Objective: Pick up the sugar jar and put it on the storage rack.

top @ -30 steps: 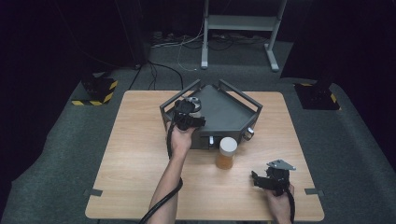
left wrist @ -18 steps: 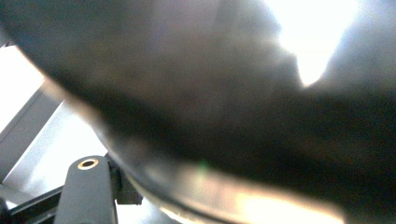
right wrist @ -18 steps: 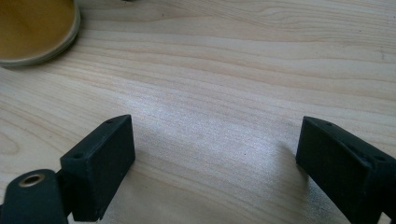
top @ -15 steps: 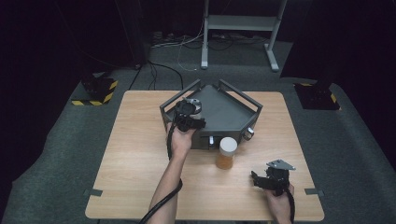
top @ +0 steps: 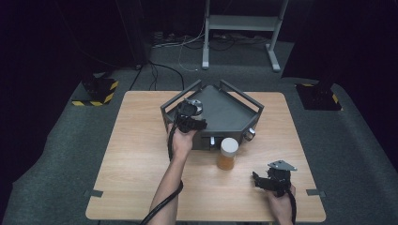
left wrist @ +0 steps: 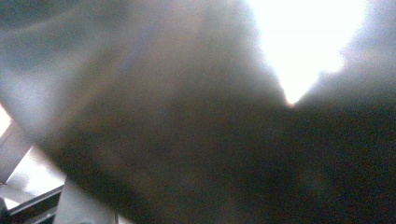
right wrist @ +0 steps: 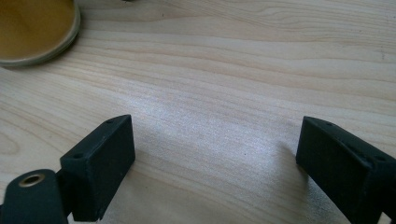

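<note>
Nothing has moved vs the frames from a sec and half a sec ago: both hands sit where they were. High view first: left gripper (top: 191, 112) is up on the near-left part of the dark grey metal fixture (top: 230, 112) at the back-centre of the wooden table (top: 136, 154), right at a round silvery knob-like part (top: 194, 104) on top of it. I take that part for the thing in hand, and I judge it rigid, smooth metal, prob. slippery, so a grip square across its rim looks safest (can't tell if it is fixed to the fixture or loose). I can't tell from up here whether the jaws are spread or pinching it. An amber jar with a pale lid (top: 227, 153) stands just in front of the fixture, apart from both grippers; it looks light, maybe easy to tip. Right gripper (top: 268, 182) rests low near the table's front-right corner, well apart from the jar. Left gripper view: a blur, sth grey and very close to the lens with a bright glare patch at top, a bit of pale metal frame (left wrist: 28, 172) at lower left; no jaw state to read, so cannot tell. Right gripper view: right gripper (right wrist: 215, 170) has its jaws spread wide over bare wood, holding nothing, with the jar's amber base (right wrist: 35, 28) at top left.
</note>
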The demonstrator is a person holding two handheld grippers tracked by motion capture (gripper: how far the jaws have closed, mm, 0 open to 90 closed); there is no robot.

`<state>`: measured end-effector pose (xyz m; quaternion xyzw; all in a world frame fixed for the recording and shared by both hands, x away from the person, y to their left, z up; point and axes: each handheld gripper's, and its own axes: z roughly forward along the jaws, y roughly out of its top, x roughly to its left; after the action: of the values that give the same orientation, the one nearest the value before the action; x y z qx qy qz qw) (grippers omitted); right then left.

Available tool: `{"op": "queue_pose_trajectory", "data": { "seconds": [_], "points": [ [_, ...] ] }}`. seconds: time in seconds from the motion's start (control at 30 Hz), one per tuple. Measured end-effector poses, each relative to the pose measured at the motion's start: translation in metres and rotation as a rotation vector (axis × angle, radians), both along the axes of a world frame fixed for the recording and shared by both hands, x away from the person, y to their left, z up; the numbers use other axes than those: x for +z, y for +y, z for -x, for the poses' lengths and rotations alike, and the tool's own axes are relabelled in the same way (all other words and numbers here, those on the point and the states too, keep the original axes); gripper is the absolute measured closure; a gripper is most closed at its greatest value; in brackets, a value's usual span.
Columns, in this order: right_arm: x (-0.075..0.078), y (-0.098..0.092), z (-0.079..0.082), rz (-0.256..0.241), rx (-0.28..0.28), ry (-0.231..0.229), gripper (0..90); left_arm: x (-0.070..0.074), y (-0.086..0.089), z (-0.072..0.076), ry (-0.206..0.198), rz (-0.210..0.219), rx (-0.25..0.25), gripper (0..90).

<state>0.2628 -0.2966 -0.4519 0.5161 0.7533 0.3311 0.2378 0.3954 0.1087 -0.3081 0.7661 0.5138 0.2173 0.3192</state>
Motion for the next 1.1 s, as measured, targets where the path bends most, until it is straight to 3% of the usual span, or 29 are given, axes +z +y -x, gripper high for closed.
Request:
{"op": "queue_pose_trajectory", "data": {
  "seconds": [0.13,0.3,0.43,0.63,1.1],
  "points": [
    [0.000,0.000,0.000,0.000,0.000,0.000,11.4,-0.001,0.000,0.002,-0.008,0.003,0.012,29.6],
    [0.000,0.000,0.000,0.000,0.000,0.000,11.3,-0.002,0.002,0.005,-0.025,0.020,0.031,12.5],
    [0.000,0.000,0.000,0.000,0.000,0.000,11.3,-0.004,0.004,0.009,-0.028,0.008,0.026,7.7],
    [0.000,0.000,0.000,0.000,0.000,0.000,11.3,-0.005,0.012,0.017,-0.044,0.030,0.031,5.0],
    [0.000,0.000,0.000,0.002,0.002,-0.001,11.3,-0.002,0.037,0.054,-0.067,0.057,-0.013,3.9]
  ]
}}
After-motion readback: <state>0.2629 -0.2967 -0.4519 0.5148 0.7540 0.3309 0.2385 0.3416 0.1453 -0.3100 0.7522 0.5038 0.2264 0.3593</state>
